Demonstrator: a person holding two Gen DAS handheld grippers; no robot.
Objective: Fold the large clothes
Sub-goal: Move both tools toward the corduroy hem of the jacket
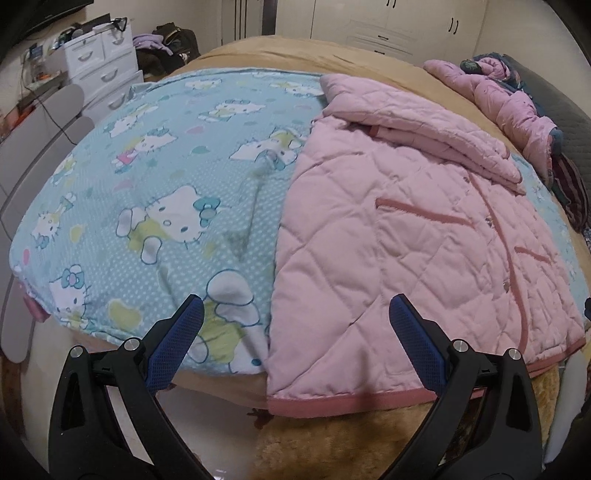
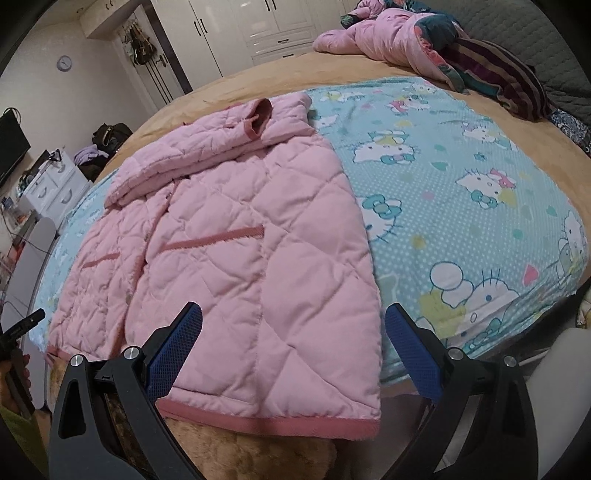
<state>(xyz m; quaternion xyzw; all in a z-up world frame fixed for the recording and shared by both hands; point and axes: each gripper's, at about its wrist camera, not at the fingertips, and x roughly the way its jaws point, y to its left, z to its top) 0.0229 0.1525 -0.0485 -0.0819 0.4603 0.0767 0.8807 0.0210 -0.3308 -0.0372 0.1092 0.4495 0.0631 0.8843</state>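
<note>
A pink quilted jacket lies flat on a blue cartoon-print blanket on the bed, front up, with a sleeve folded across its top. Its darker pink hem hangs over the near bed edge. It also shows in the right wrist view. My left gripper is open and empty, above the jacket's lower left corner. My right gripper is open and empty, above the jacket's lower right part near the hem. The blanket extends to the right of the jacket there.
A heap of pink and dark clothes lies at the head of the bed. White drawers and bags stand to the left of the bed. White wardrobes line the far wall. A tan fluffy cover hangs below the bed edge.
</note>
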